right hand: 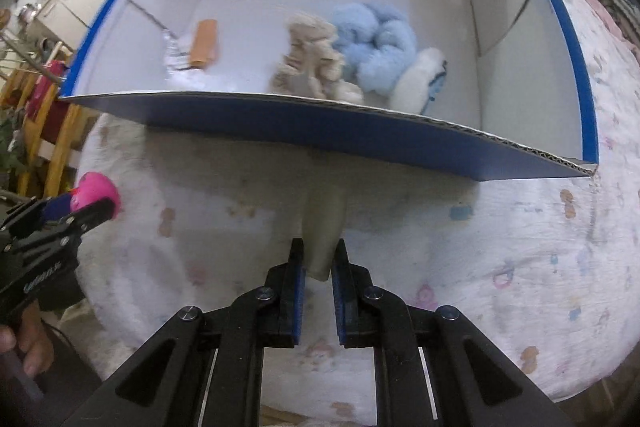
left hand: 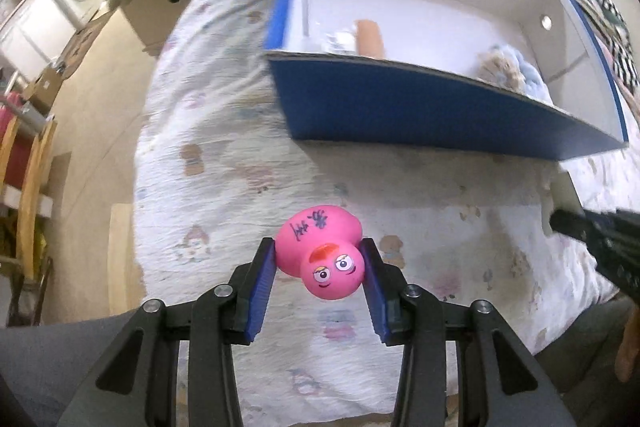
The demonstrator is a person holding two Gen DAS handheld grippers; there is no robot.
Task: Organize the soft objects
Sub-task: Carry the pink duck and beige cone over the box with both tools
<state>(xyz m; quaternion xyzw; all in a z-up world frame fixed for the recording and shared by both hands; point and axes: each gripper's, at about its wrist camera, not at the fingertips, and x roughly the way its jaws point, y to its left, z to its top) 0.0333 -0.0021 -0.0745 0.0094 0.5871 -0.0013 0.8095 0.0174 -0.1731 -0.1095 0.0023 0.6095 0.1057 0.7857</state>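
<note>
**Both claws loaded in front of the blue box**

The left claw [left hand: 318, 259] grips a pink rubber duck [left hand: 324, 251] between its blue pads [left hand: 262, 287], the duck's painted face turned toward the camera and dark handwriting across its back. The duck hangs clear above a pale printed sheet [left hand: 224, 155] that covers the surface below. At 1 o'clock from the duck stands an open cardboard box [left hand: 400, 103], blue outside and white inside, its near wall closest to the claw.

The right claw [right hand: 318, 259] is closed on a pale, cream-coloured soft piece [right hand: 324, 227], its narrow jaws pinching the lower end while the rest rises toward the box's near wall at 12 o'clock. What this piece is cannot be told through the blur.

From the right wrist view, the box floor holds a beige fluffy item [right hand: 314, 59] near the middle, a light-blue fluffy item [right hand: 376, 39] touching it at 3 o'clock, and a white soft item [right hand: 418, 79] at 4 o'clock, beside the blue one. An orange-brown object [right hand: 204, 43] lies at 9 o'clock, well apart from the group, with something shiny just beside it.

At the frame's 9 o'clock edge, the left claw with the duck appears again, and a hand [right hand: 28, 347] grips its handle.
</note>
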